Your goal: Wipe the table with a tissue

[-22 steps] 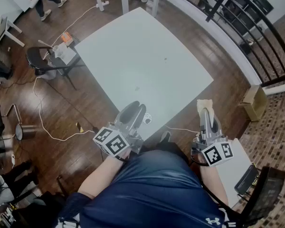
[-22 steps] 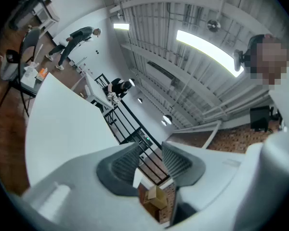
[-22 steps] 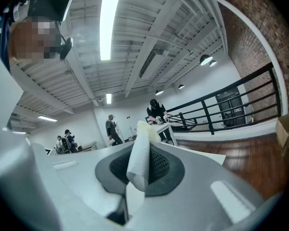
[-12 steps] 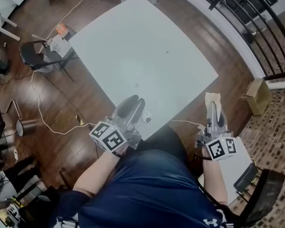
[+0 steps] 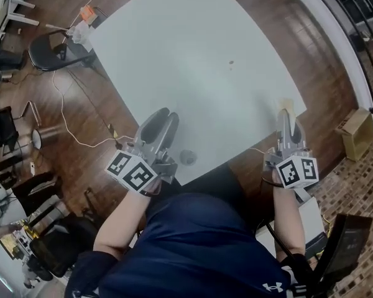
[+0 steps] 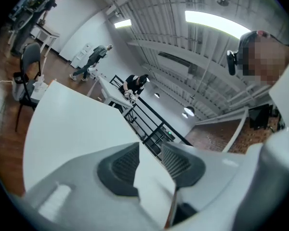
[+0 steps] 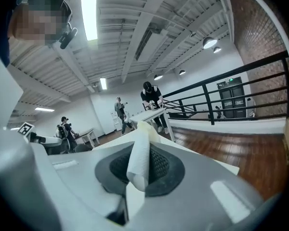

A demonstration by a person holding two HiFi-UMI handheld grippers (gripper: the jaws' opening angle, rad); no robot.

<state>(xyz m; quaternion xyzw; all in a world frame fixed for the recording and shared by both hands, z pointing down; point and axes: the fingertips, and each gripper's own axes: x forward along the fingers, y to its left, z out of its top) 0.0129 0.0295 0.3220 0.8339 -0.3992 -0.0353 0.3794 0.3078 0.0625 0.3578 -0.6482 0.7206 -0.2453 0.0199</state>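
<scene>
The white table (image 5: 186, 54) fills the middle of the head view. My right gripper (image 5: 288, 113) is shut on a folded white tissue (image 5: 288, 103), whose tip lies at the table's near right corner. In the right gripper view the tissue (image 7: 139, 153) stands pinched between the dark pads of that gripper (image 7: 142, 163). My left gripper (image 5: 162, 114) hovers over the table's near edge. Its jaws stand a little apart with nothing between them. In the left gripper view the table top (image 6: 72, 129) shows through the gap of the gripper (image 6: 148, 152).
A small round object (image 5: 188, 158) sits at the table's near edge and a dark speck (image 5: 230, 63) further in. A chair (image 5: 50, 49) with items stands off the far left corner, a cable (image 5: 68, 126) runs over the floor, and a cardboard box (image 5: 355, 126) lies at right.
Both grippers have moved forward toward the table. The tissue in the right gripper, earlier off the table's corner, now reaches its edge. The left jaws keep the same small gap.
</scene>
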